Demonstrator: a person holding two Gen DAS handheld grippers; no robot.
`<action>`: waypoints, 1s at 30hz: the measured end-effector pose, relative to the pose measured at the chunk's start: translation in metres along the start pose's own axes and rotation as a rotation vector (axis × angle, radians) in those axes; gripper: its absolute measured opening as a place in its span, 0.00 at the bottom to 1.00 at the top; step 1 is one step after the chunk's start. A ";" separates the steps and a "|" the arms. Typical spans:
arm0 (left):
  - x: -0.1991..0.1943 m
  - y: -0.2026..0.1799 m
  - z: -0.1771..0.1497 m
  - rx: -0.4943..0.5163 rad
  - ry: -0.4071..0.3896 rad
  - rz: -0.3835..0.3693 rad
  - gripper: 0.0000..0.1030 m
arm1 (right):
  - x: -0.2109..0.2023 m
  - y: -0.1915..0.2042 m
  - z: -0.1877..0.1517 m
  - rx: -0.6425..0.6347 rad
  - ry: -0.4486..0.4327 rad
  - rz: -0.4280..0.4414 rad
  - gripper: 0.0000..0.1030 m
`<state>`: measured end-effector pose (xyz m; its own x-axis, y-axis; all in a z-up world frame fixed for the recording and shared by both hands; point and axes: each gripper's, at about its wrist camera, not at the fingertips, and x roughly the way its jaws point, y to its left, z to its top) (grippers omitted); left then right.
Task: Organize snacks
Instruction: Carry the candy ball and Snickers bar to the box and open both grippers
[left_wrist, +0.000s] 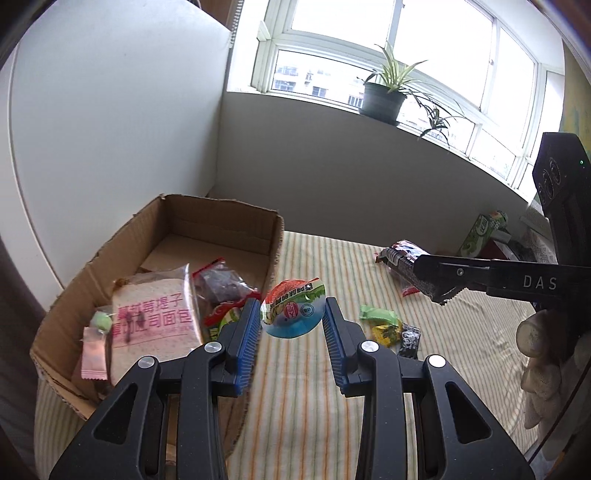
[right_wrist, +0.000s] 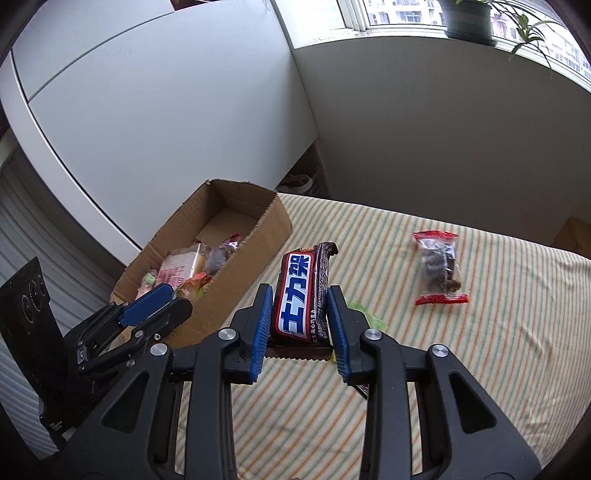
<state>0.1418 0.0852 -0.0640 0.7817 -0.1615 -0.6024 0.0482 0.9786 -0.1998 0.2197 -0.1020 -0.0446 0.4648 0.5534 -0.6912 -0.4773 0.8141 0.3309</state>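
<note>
My left gripper (left_wrist: 293, 314) is shut on a round jelly cup (left_wrist: 291, 314) with a red, green and blue lid, held above the striped cloth just right of the cardboard box (left_wrist: 155, 236). The box holds a bread pack (left_wrist: 155, 321), a dark snack pack (left_wrist: 221, 286) and small candies. My right gripper (right_wrist: 300, 301) is shut on a brown chocolate bar (right_wrist: 301, 295) with blue and white lettering, lifted off the cloth beside the box (right_wrist: 258, 236). In the left wrist view that right gripper (left_wrist: 439, 278) comes in from the right with the bar (left_wrist: 402, 258). The left gripper (right_wrist: 155, 302) also shows at the box's near end.
Small green, yellow and black candies (left_wrist: 388, 325) lie on the striped cloth (left_wrist: 314, 406). A red-edged pack of dark snacks (right_wrist: 439, 271) lies to the right. A green carton (left_wrist: 480, 236) stands at the far edge. A potted plant (left_wrist: 382, 96) is on the sill. A gloved hand (left_wrist: 543, 354) holds the right gripper.
</note>
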 end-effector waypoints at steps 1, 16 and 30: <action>0.000 0.005 0.000 -0.005 -0.002 0.009 0.32 | 0.004 0.007 0.003 -0.008 0.001 0.011 0.30; -0.004 0.068 -0.001 -0.095 -0.009 0.123 0.35 | 0.075 0.098 0.037 -0.111 0.074 0.114 0.31; -0.012 0.063 0.000 -0.097 -0.035 0.138 0.54 | 0.051 0.078 0.036 -0.067 0.026 0.063 0.53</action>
<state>0.1354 0.1488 -0.0689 0.7983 -0.0205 -0.6019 -0.1198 0.9741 -0.1920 0.2333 -0.0041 -0.0307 0.4128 0.5979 -0.6871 -0.5541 0.7636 0.3316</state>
